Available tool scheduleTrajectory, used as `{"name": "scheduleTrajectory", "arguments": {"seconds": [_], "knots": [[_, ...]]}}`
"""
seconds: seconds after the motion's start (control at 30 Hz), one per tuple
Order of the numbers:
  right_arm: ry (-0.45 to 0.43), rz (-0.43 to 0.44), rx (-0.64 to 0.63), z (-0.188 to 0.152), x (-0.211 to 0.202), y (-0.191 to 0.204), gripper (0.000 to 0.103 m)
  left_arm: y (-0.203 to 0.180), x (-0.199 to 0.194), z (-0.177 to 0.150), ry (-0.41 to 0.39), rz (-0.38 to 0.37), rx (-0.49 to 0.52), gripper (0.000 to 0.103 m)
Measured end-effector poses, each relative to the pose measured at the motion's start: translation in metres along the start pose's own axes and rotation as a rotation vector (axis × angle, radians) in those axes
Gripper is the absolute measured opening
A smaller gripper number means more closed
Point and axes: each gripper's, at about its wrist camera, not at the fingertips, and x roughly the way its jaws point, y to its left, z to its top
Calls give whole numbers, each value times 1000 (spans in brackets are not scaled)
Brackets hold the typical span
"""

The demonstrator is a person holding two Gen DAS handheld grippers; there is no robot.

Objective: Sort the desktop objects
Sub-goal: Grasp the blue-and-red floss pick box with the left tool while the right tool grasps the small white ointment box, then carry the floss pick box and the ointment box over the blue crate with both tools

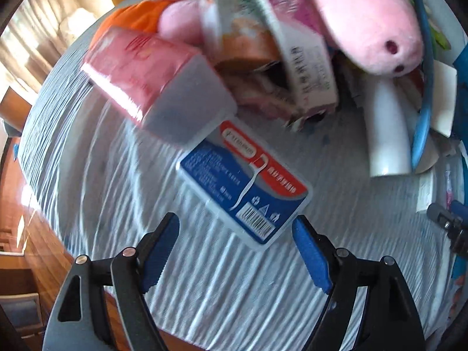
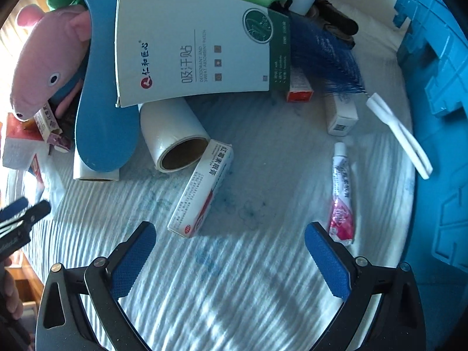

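White ribbed cloth (image 1: 222, 286) covers the desk under my left hand-held gripper (image 1: 235, 251). Its two blue pads are spread wide and nothing is between them. Just beyond the pads lies a flat floss pick box (image 1: 245, 187) with a blue and red label, flat on the cloth. Behind it a pink packet with a clear cap (image 1: 155, 84) is tilted, and its lower edge overlaps the far end of the floss box. Further back a pile holds a pink plush pig (image 1: 371, 26), some cartons and a white roll (image 1: 386, 134).

From the right wrist view, my right hand-held gripper (image 2: 229, 259) is also spread, with only bare cloth between its pads. A long white ointment box (image 2: 201, 188) lies just ahead of the left pad, not touching it. A small pink and white tube (image 2: 342, 196) lies beside the tip of the right pad; I cannot tell if they touch. Behind them are a white paper roll (image 2: 175, 137), a blue insole (image 2: 102, 122) and a big white and green carton (image 2: 199, 46) leaning on the pile. A blue plastic crate (image 2: 438, 87) stands at the right edge.
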Motion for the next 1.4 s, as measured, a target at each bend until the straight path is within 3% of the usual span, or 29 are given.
{"name": "scheduleTrajectory", "arguments": {"seconds": [0.17, 0.27, 0.4, 0.5, 0.63, 0.7, 0.73, 0.87, 0.93, 1.0, 1.07, 1.2, 1.4], "knots": [[9, 9, 6, -3, 1, 2, 103, 20, -3, -22, 37, 38, -18, 80], [15, 15, 13, -4, 0, 3, 103, 21, -20, -25, 19, -27, -37, 80], [18, 14, 33, -1, -1, 5, 103, 13, -33, -12, -20, -50, -65, 80], [26, -2, 65, 5, 2, 5, 103, 8, -24, 4, -27, 0, -96, 80], [23, 10, 86, 8, 3, 7, 102, 5, 3, 12, 64, -7, -124, 80], [21, -4, 72, 8, 1, 12, 92, 4, 13, 8, 99, -22, -131, 80], [22, -1, 70, 9, 1, 14, 82, 2, 12, 7, 83, -12, -118, 80], [24, 2, 71, 11, 2, 22, 63, -4, 7, 1, 61, -19, -59, 74], [19, -12, 71, 11, 2, 25, 34, -6, 4, -4, 59, -34, -44, 73], [18, -10, 63, 11, 0, 28, 23, -9, -1, -10, 59, -44, -25, 73], [19, 4, 67, 10, -4, 29, 18, -14, -7, -18, 58, -68, -5, 73], [-21, 12, 56, 2, -28, 32, 18, -31, -35, -31, 11, -102, 63, 69], [-160, 47, 46, 2, -97, 40, 18, -60, -102, -29, -179, -115, 165, 63]]}}
